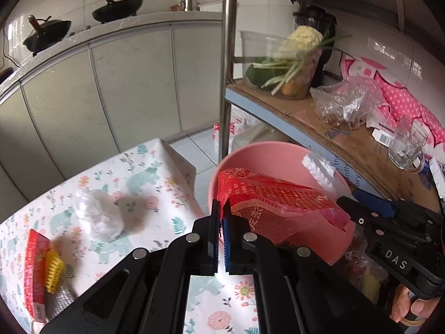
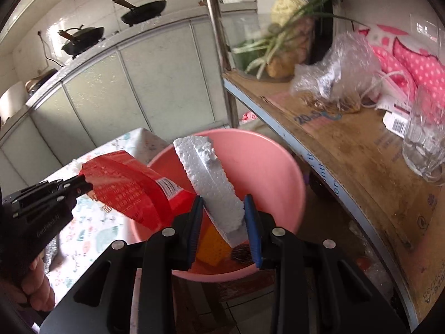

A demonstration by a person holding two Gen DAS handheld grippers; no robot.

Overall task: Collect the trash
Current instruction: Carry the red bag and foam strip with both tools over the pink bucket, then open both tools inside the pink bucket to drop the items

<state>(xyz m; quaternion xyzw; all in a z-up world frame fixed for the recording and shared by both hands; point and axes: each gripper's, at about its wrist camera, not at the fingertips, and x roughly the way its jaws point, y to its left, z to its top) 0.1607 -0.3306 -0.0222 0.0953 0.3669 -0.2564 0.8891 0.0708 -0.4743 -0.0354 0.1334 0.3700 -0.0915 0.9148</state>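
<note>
Clamping red wrapper (image 1: 267,194), left tool (image 1: 221,211); right view alone shows right tool (image 2: 224,203) gripping foam (image 2: 211,183)

Black grippers: left gripper (image 1: 221,217), right gripper (image 2: 225,214); blue ribbed fingers (image 2: 253,231), silver pivot screws, white lettering.

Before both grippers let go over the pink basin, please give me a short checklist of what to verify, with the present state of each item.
1. Left gripper holds the red wrapper firmly: ok, jaws shut on its edge.
2. Right gripper holds the white foam piece: ok, pads press on both its sides.
3. Foam piece is above the pink basin: ok.
4. Whole wrapper is over the basin: not ok, its gripped end hangs outside the rim.
5. Basin has room: ok, only some items at the bottom.
6. Table is free of trash: not ok, a crumpled clear plastic and a red packet remain.
</note>
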